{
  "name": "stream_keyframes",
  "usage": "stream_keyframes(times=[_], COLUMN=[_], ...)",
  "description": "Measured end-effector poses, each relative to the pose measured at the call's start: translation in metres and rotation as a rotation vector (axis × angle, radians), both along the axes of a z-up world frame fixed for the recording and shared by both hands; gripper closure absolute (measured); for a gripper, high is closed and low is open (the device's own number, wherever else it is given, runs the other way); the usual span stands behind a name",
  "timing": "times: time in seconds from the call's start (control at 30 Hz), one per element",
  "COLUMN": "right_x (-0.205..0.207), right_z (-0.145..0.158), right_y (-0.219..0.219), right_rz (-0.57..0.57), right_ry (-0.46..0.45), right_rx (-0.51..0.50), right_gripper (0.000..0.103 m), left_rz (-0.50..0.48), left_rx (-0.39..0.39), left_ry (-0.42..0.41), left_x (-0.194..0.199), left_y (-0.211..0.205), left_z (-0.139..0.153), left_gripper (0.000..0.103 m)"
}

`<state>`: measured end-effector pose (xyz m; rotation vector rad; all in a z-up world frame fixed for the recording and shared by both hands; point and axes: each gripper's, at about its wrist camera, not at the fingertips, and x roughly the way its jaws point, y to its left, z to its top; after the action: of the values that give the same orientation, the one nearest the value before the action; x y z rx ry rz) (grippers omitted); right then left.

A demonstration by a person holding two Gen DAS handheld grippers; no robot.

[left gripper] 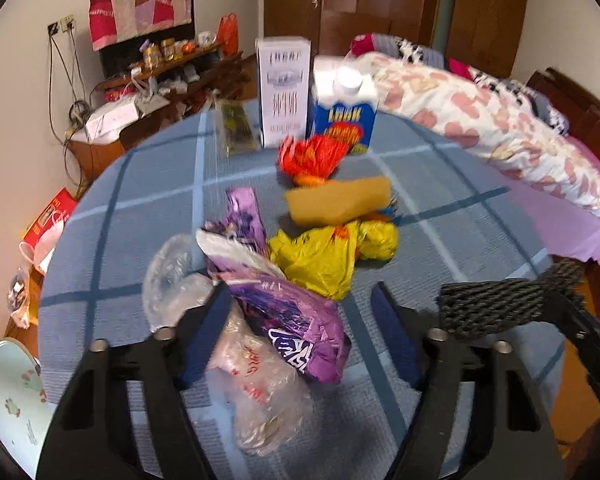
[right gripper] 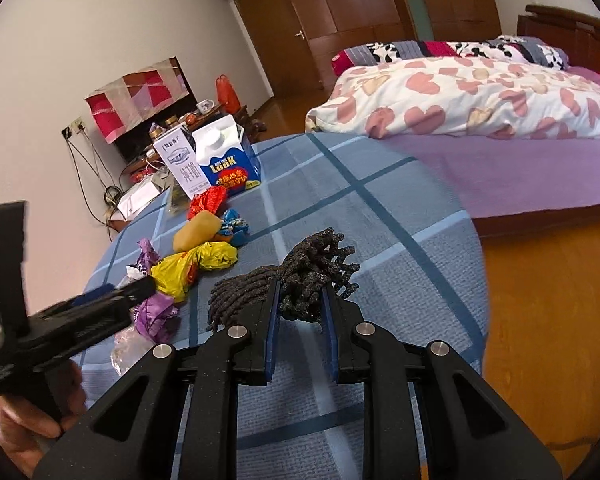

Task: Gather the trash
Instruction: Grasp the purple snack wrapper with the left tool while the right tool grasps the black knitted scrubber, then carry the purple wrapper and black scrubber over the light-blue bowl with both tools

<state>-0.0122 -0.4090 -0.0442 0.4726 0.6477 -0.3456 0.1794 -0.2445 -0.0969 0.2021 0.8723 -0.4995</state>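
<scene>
Trash lies on a round table with a blue checked cloth (left gripper: 460,208). My left gripper (left gripper: 300,304) is open, its jaws around a purple wrapper (left gripper: 288,316) and a clear plastic bag (left gripper: 256,392). Beyond lie a yellow wrapper (left gripper: 324,256), a tan sponge (left gripper: 340,200) and a red wrapper (left gripper: 312,156). My right gripper (right gripper: 300,296) is shut on a dark knobbly mop-like cloth (right gripper: 308,276), which also shows at the right of the left wrist view (left gripper: 500,304). The left gripper also shows in the right wrist view (right gripper: 112,300).
A white carton (left gripper: 284,88) and a blue milk carton (left gripper: 342,108) stand at the table's far side, with a clear packet (left gripper: 236,128) beside them. A bed (right gripper: 480,112) is to the right. A cluttered cabinet (left gripper: 140,108) is at far left. A white lid (left gripper: 12,400) is near left.
</scene>
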Motion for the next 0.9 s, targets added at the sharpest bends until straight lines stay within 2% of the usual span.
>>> stream_keyframes(times=[0.03, 0.1, 0.13, 0.23, 0.57, 0.7, 0.9], right_x=[0.000, -0.002, -0.003, -0.006, -0.018, -0.020, -0.021], right_z=[-0.001, 0.000, 0.001, 0.004, 0.031, 0.041, 0.049], right_y=[-0.001, 0.000, 0.001, 0.002, 0.019, 0.033, 0.057], right_rz=[0.001, 0.003, 0.003, -0.001, -0.012, 0.003, 0.047], right_ry=[-0.001, -0.007, -0.009, -0.023, -0.093, -0.109, -0.121], right_rx=[0.006, 0.004, 0.002, 0.000, -0.030, -0.044, -0.058], right_gripper=[0.083, 0.083, 0.083, 0.083, 0.083, 0.083, 0.083], left_rz=[0.002, 0.005, 0.007, 0.009, -0.054, -0.063, -0.032], left_rx=[0.000, 0.006, 0.007, -0.028, -0.128, -0.146, -0.125], left_ry=[0.018, 0.032, 0.032, 0.033, -0.088, -0.099, -0.111], left_x=[0.003, 0.006, 0.006, 0.005, -0.035, -0.047, -0.059], left_y=[-0.002, -0.002, -0.001, 0.006, 0.034, 0.049, 0.073], left_z=[-0.006, -0.013, -0.015, -0.013, 0.049, 0.059, 0.063], left_gripper=[0.052, 0.068, 0.069, 0.084, 0.088, 0.088, 0.088])
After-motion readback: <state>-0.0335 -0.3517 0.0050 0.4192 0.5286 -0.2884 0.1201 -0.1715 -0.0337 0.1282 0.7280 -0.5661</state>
